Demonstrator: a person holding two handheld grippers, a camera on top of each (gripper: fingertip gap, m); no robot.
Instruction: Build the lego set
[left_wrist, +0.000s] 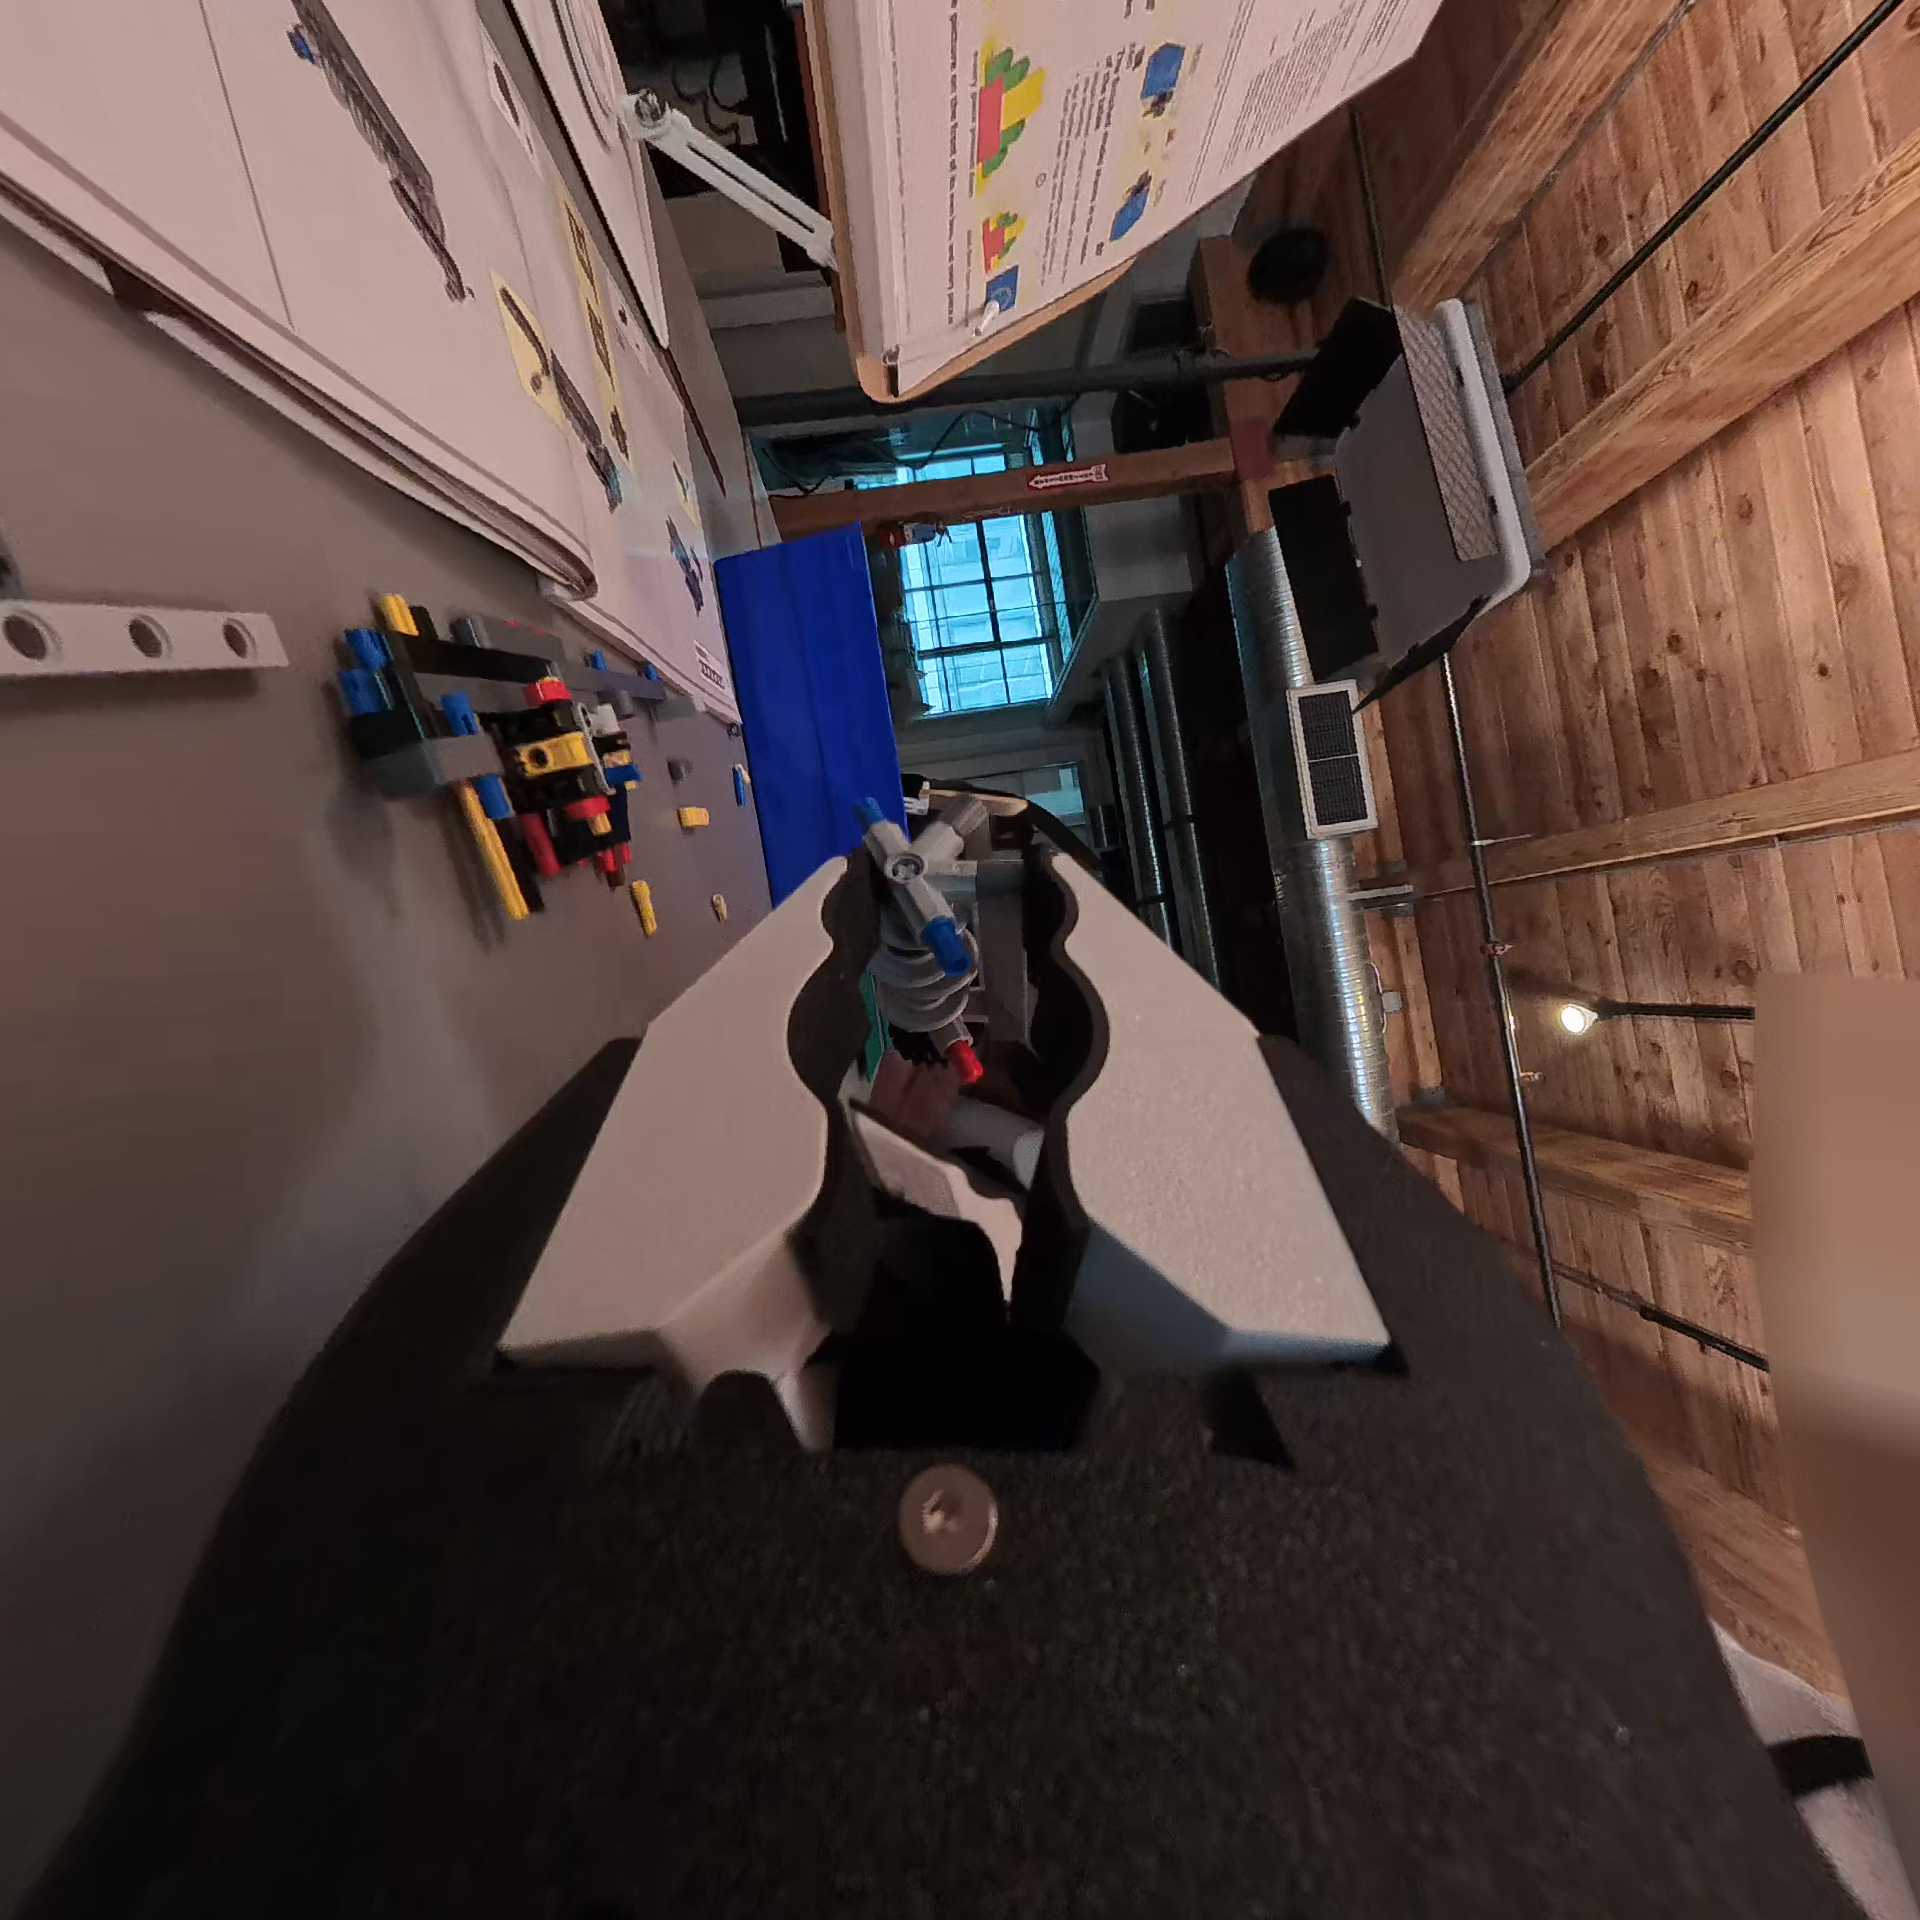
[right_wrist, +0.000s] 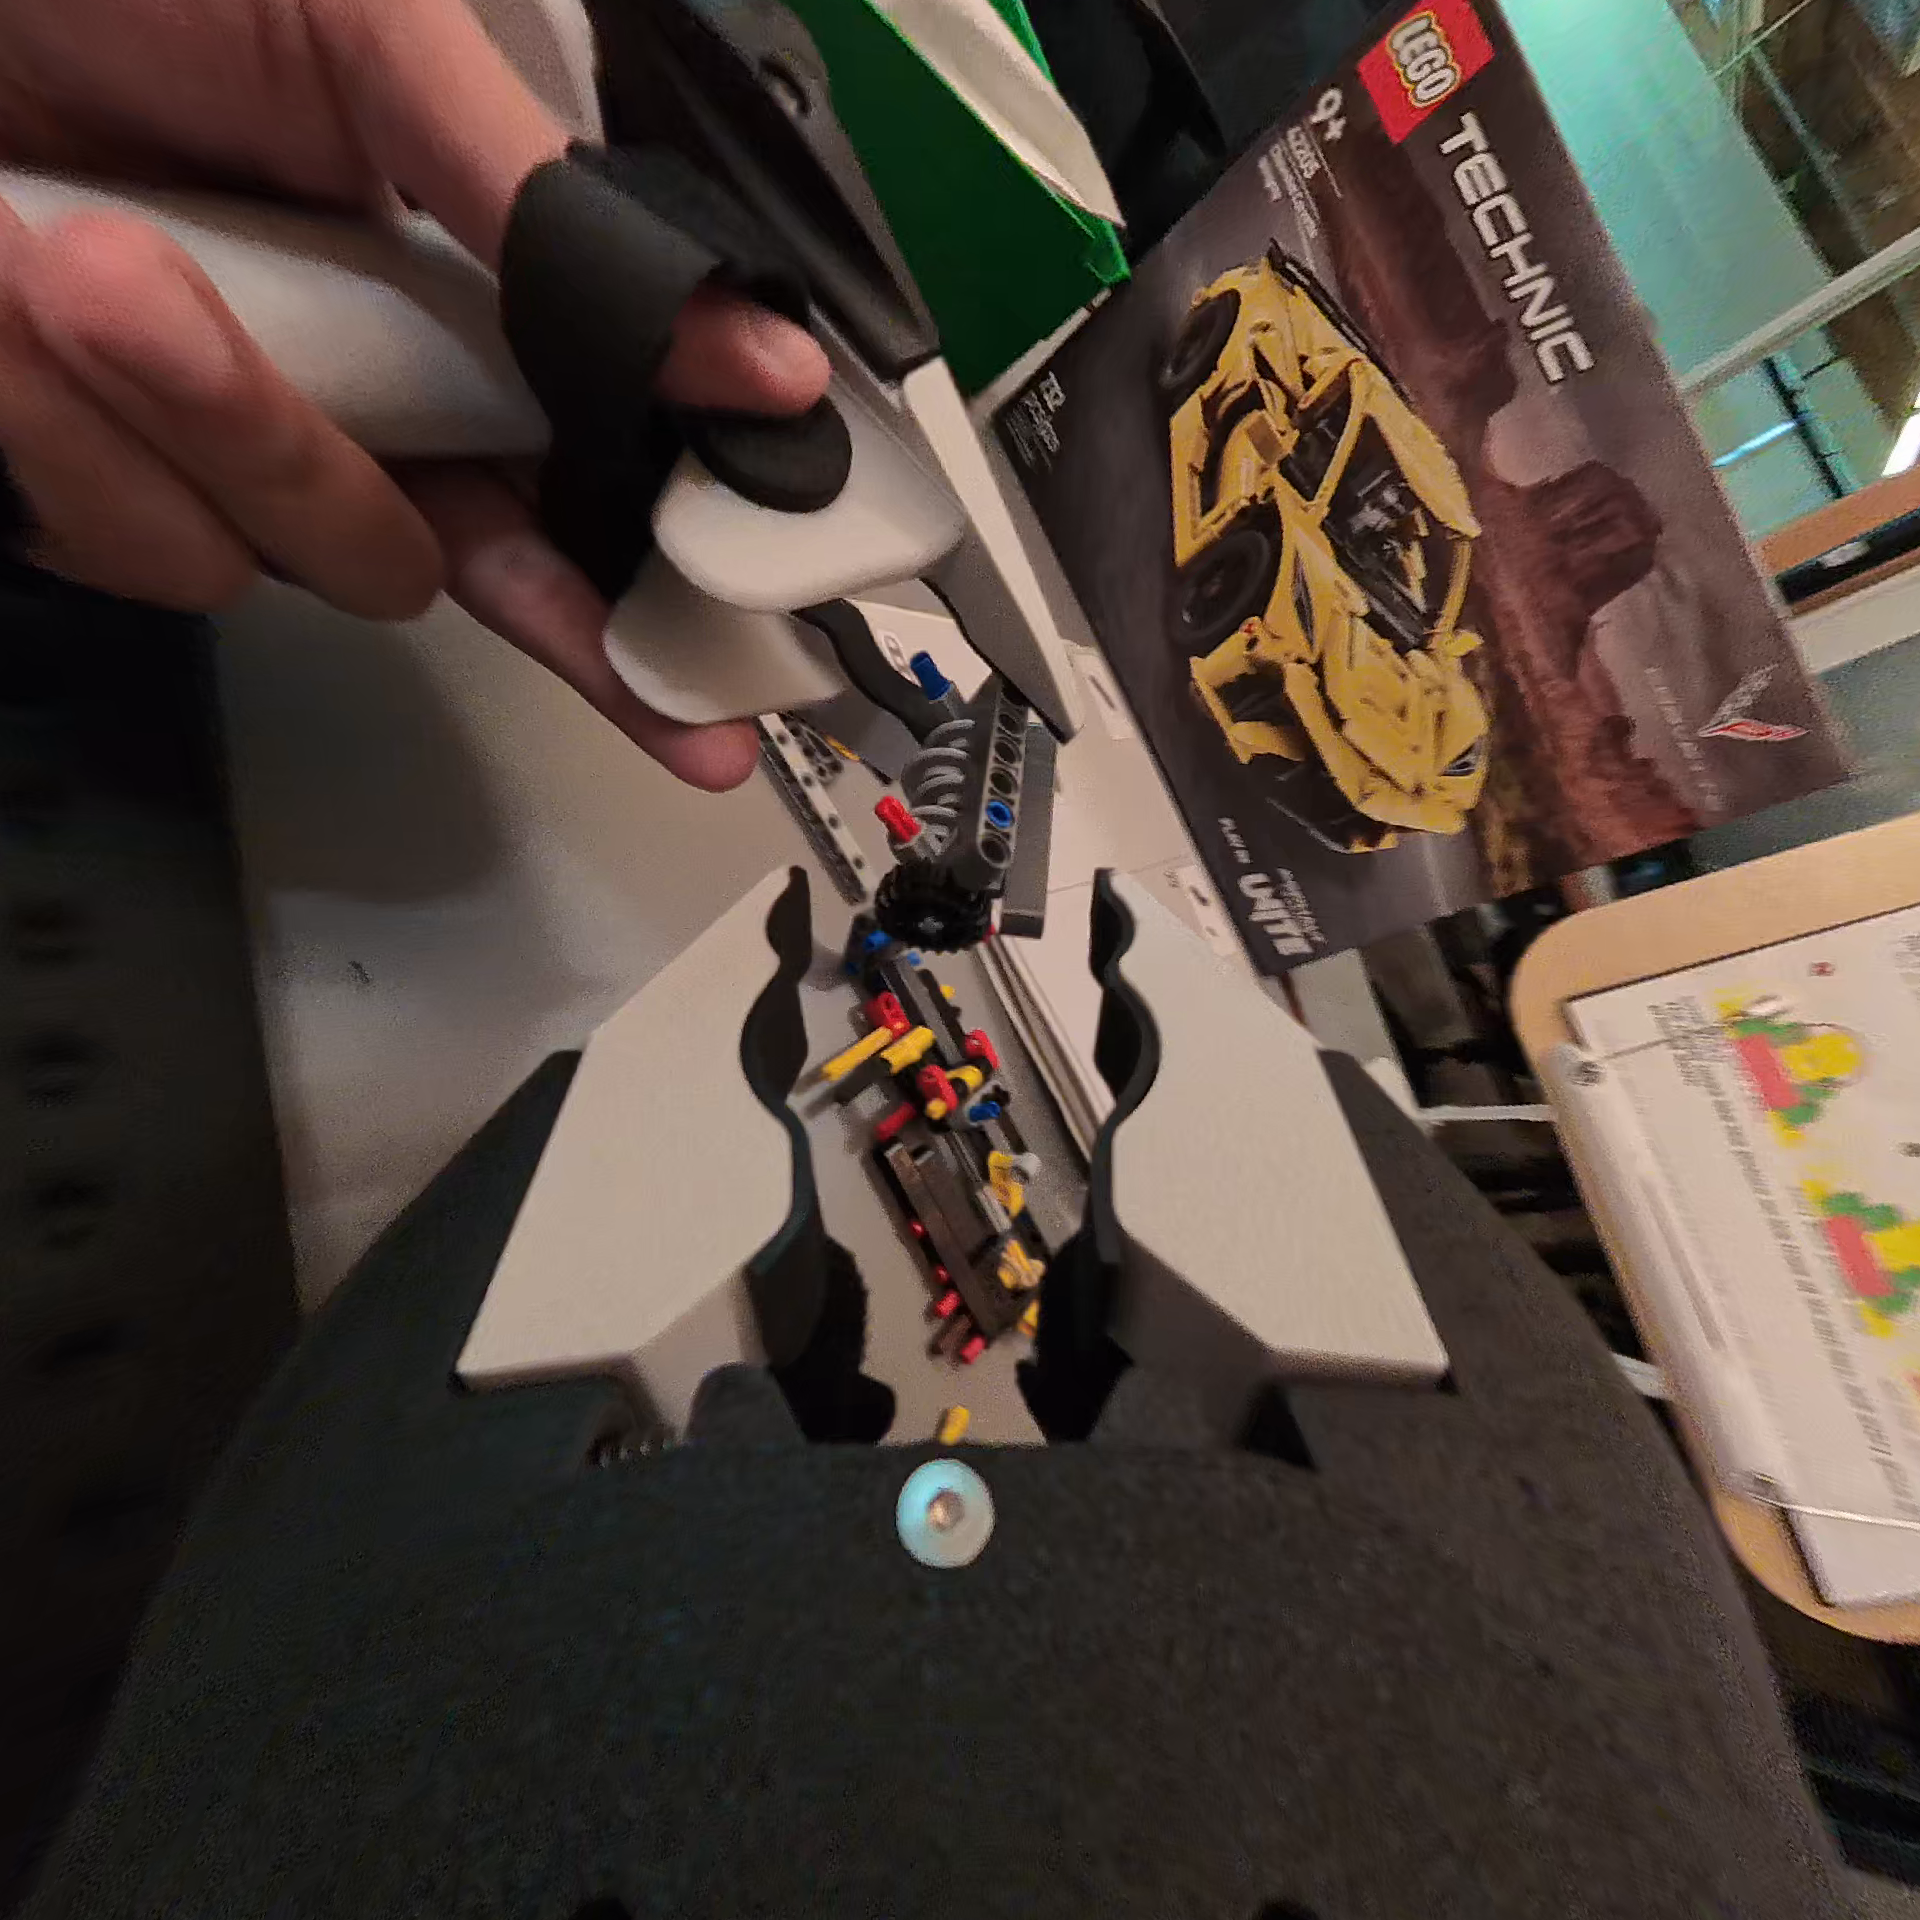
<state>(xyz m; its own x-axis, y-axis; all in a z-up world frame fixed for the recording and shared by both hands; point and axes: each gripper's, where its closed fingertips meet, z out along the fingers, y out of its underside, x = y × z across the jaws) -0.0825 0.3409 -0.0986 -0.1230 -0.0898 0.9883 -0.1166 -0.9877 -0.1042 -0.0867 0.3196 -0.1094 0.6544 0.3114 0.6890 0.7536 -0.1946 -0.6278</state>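
Left gripper (left_wrist: 940, 935) closed around a small lego sub-assembly (left_wrist: 920, 940) of grey spring coil, grey beam, blue pins and red axle tip, raised clear of the grey table (left_wrist: 208, 1039); seen again in the right wrist view, left gripper (right_wrist: 935, 686) gripped by a hand (right_wrist: 260, 364), sub-assembly (right_wrist: 951, 810) hanging from its fingertips with a black gear (right_wrist: 930, 902) at the lower end; right gripper (right_wrist: 948, 935) spread wide with nothing between its fingers, poised just beneath that gear; on the table below, a long black chassis build (right_wrist: 956, 1153) studded with red, yellow and blue pieces, loose pins beside it; same chassis build (left_wrist: 499, 738) at left in the left wrist view; set box (right_wrist: 1434, 499) with a yellow car propped behind; instruction sheets on a clipboard (right_wrist: 1714, 1195) at right.
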